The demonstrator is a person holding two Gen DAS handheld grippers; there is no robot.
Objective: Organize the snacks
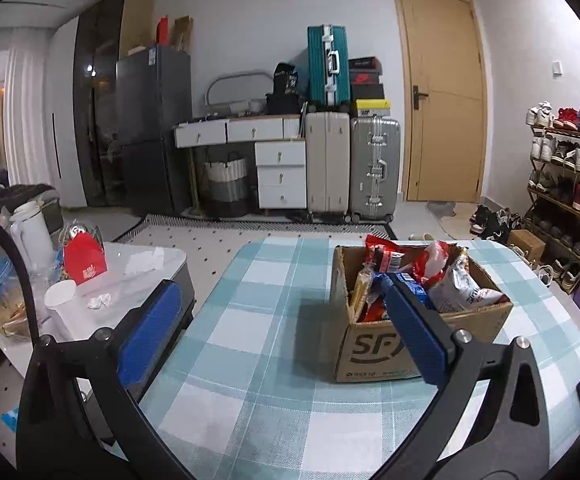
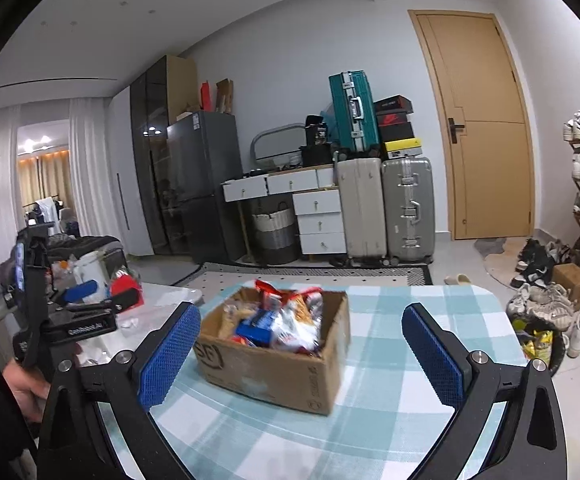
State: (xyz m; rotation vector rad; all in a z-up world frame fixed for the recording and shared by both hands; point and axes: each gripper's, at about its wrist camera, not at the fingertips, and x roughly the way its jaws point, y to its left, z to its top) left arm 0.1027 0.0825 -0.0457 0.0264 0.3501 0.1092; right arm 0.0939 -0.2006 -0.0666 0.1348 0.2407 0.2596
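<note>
1. The cardboard box [image 1: 418,320] of snack packets [image 1: 456,280] stands on the checked tablecloth [image 1: 258,340].
2. The left gripper [image 1: 278,320] gapes wide, holding nothing; the box sits beside its right finger.
3. The right gripper [image 2: 302,356] is wide open and empty, with the box between and beyond its fingers.

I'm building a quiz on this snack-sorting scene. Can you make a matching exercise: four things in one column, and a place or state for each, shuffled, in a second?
Things:
1. cardboard box
2. teal suitcase
3. paper cup
4. left gripper

Places or states:
A. on the white side table
B. jaws open, holding nothing
C. on the checked tablecloth, full of snack packets
D. stacked on top of the beige suitcase

Pairs: 1-C, 2-D, 3-A, 4-B
</note>
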